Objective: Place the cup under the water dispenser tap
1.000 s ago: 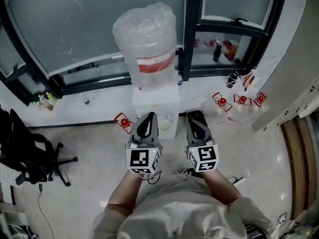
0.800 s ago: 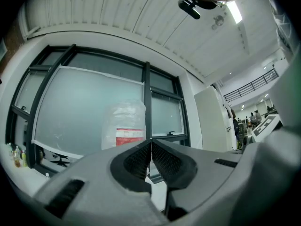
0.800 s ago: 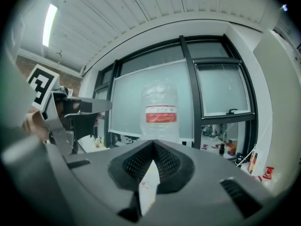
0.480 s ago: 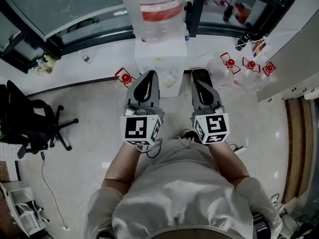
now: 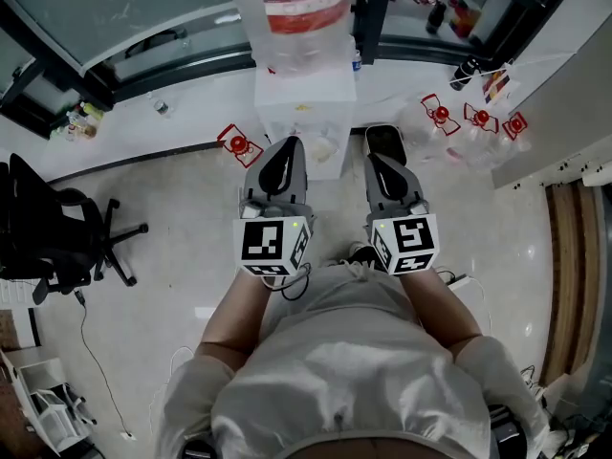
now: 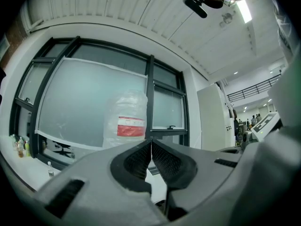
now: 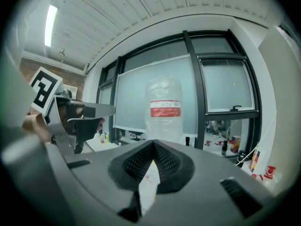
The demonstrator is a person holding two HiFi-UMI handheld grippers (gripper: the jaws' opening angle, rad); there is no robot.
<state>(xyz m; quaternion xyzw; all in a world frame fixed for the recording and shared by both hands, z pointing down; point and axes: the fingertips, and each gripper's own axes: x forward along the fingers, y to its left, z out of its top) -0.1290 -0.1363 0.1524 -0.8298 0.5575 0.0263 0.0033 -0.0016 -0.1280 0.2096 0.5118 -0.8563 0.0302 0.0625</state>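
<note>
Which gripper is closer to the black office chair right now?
Left. The left gripper is on the side of the black office chair, with open floor between them. The right gripper sits beyond the left one, farther from the chair.

Bottle (image 5: 298, 12) on water dispenser (image 5: 302, 103), window (image 5: 134, 12) behind, chair (image 5: 48, 247) far left

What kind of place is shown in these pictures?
Probably an office or lab workroom: a water dispenser with a large bottle stands by frosted windows, and a black office chair sits on the tiled floor.
</note>
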